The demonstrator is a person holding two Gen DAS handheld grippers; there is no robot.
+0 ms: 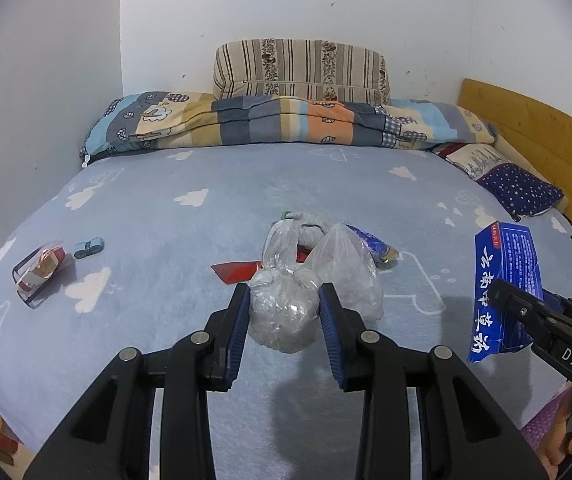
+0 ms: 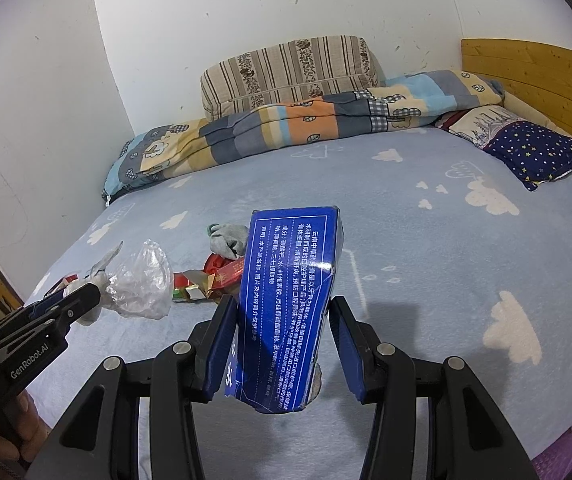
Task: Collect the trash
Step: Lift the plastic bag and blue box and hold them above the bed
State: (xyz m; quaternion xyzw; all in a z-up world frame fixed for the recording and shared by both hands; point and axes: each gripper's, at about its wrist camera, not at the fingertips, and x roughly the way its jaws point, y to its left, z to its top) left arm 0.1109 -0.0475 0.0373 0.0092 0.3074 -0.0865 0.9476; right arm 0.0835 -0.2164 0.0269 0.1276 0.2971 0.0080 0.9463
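Observation:
My left gripper (image 1: 284,300) is shut on a crumpled clear plastic bag (image 1: 282,312), held above the bed; it also shows in the right wrist view (image 2: 138,280). My right gripper (image 2: 282,312) is shut on a blue carton with white Chinese print (image 2: 290,300), held upright above the bed; the carton also shows in the left wrist view (image 1: 504,288). On the blue cloud-print sheet (image 1: 146,220) lie a grey sock (image 1: 312,228), red wrapper scraps (image 1: 236,272), a blue foil wrapper (image 1: 374,244), a red-white cigarette pack (image 1: 40,268) and a small blue item (image 1: 88,248).
A folded patchwork quilt (image 1: 286,124) and a striped cushion (image 1: 302,68) lie against the white wall. A starry navy pillow (image 1: 518,190) sits by the wooden headboard (image 1: 546,140) at right. A red packet and gold foil (image 2: 214,276) lie mid-bed.

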